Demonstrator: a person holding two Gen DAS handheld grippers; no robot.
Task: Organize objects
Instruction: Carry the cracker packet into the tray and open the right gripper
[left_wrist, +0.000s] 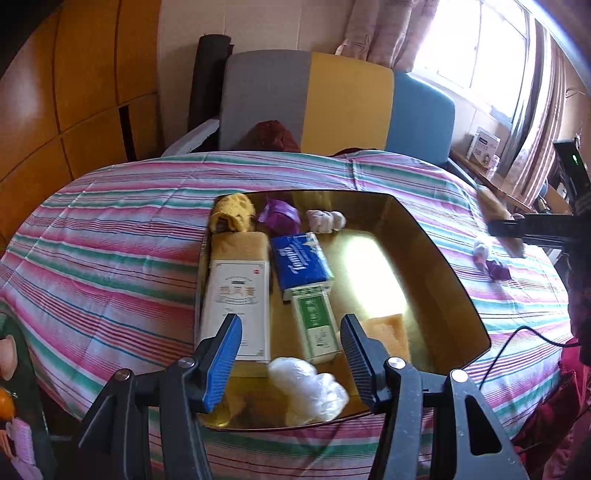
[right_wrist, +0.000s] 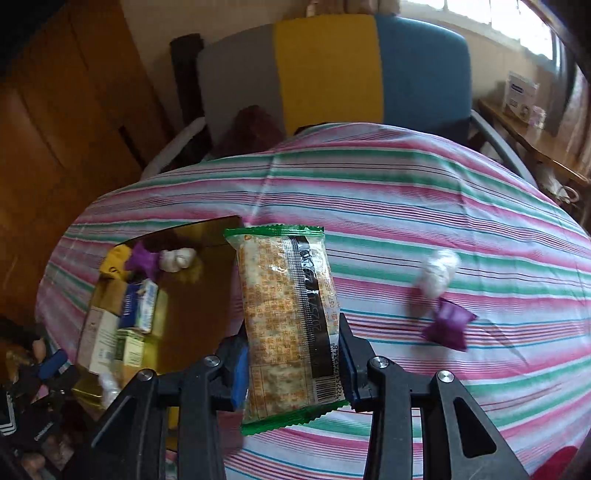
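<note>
The right gripper has its jaws closed on a cracker packet, held above the striped bed cover. The left gripper hangs with jaws open and empty over the golden tray, where boxes and a white bag lie.

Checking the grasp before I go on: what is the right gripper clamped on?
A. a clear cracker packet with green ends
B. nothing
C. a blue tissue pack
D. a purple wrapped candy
A: in the right wrist view the right gripper pinches the cracker packet between its pads.
</note>
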